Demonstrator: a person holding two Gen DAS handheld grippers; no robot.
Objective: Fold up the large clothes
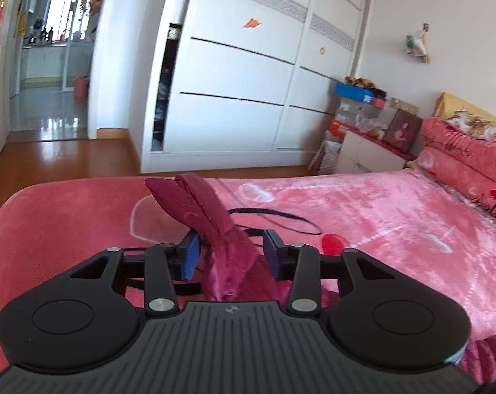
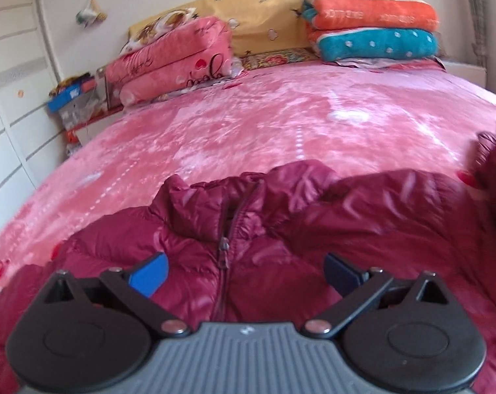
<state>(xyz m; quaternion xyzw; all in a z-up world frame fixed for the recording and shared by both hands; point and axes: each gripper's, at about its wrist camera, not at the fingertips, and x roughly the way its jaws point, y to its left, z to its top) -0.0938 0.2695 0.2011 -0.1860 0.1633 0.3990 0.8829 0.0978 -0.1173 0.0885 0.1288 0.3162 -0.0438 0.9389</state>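
A dark red puffer jacket (image 2: 248,229) lies face up on the pink bed cover (image 2: 248,124), zipper (image 2: 223,249) running up to the collar. My right gripper (image 2: 244,272) hovers over its chest, jaws wide open and empty. In the left wrist view, a sleeve of the jacket (image 1: 212,220) rises between my left gripper's (image 1: 231,256) blue pads (image 1: 189,259). The jaws stand apart and the sleeve passes loosely between them, touching neither pad clearly.
Folded pink blankets (image 2: 172,62) and a stack of orange and teal blankets (image 2: 372,32) lie at the headboard. A black strap (image 1: 280,220) lies on the pink bed cover (image 1: 379,213). A white wardrobe (image 1: 241,65) and a cluttered nightstand (image 1: 366,131) stand beyond the bed.
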